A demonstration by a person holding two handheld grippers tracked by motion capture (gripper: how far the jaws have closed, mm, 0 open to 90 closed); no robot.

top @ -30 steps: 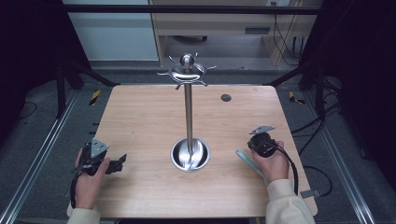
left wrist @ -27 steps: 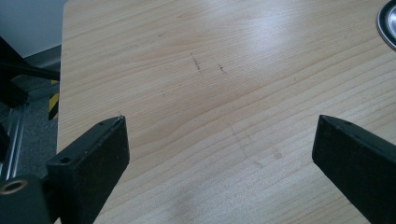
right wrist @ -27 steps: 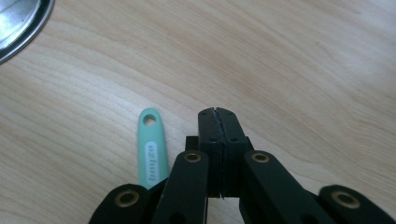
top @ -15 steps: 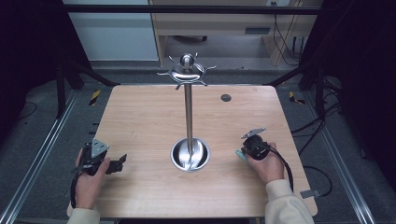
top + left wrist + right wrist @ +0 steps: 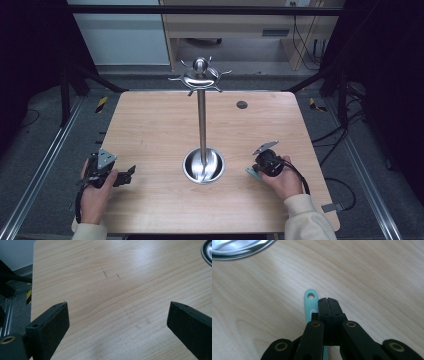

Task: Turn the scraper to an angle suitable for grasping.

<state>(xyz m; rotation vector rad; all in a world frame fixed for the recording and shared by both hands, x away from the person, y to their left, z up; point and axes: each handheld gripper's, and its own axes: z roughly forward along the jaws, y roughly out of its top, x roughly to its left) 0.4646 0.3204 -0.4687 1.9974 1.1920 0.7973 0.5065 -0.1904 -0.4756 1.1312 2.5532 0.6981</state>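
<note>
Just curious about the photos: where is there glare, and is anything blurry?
High view: dark surroundings, bright wooden table, highlights on the metal stand. Left gripper view: a pale sheen across the wood near the top, jaws wide apart and sharp. Right gripper view: the closed right gripper and mint green handle are crisp; the stand's base at top left glares and looks soft.

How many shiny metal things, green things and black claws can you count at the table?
Shiny metal stand: 1
Green handle with a hole in its end: 1
Black claws, left claw and right claw: 2
Total: 4
</note>
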